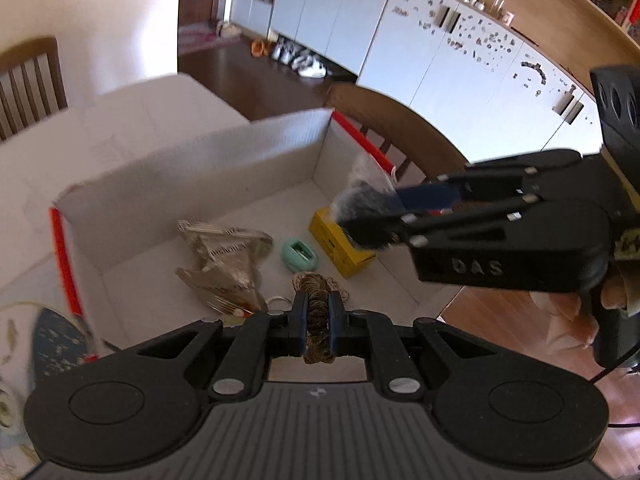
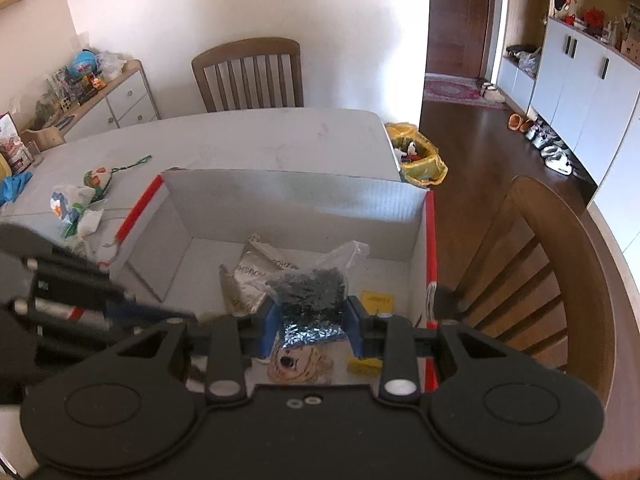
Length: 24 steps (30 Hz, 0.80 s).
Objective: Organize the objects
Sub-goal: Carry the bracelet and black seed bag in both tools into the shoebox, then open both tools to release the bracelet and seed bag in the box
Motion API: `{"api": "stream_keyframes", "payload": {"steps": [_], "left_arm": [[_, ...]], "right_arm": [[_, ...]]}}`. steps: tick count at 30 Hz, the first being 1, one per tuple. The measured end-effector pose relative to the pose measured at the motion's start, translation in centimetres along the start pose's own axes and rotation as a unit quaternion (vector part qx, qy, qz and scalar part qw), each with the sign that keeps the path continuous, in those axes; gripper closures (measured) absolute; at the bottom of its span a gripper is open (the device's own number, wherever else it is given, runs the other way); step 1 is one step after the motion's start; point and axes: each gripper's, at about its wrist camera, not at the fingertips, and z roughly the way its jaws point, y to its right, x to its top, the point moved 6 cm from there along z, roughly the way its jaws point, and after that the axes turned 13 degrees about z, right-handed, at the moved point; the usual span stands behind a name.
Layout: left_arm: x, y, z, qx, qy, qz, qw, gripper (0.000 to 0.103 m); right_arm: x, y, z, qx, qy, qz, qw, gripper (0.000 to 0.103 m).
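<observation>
The white box [image 2: 296,200] sits on the table [image 2: 240,136], its near wall hidden behind both grippers, and the silver pouch [image 1: 224,264] inside it is crumpled, its print unreadable. Above the box, the right gripper [image 2: 314,316] is clamped on a clear bag [image 2: 316,292] of dark bits, contents indistinct. The left gripper [image 1: 318,320] is closed tight on a twine bundle [image 1: 318,312], over the box's near edge.
</observation>
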Motion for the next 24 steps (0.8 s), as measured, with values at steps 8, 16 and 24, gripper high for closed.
{"api": "stream_keyframes", "payload": {"steps": [8,16,24], "left_arm": [[-0.4,-0.1,3.0,0.008,-0.04,0.005,0.9992,0.093],[-0.9,-1.2,5.2,0.025,-0.078,0.013,0.9966,0.093],[-1.0,-1.5,5.8,0.054,-0.085,0.029,0.9945,0.093]], "right_arm": [[0.2,0.1,3.8,-0.009,-0.034,-0.011,0.999,0.07],[-0.2,0.3,6.6,-0.017,-0.067,-0.012,0.998,0.069],[-1.1,0.2,7.9,-0.021,-0.086,-0.017,0.996,0.069]]}}
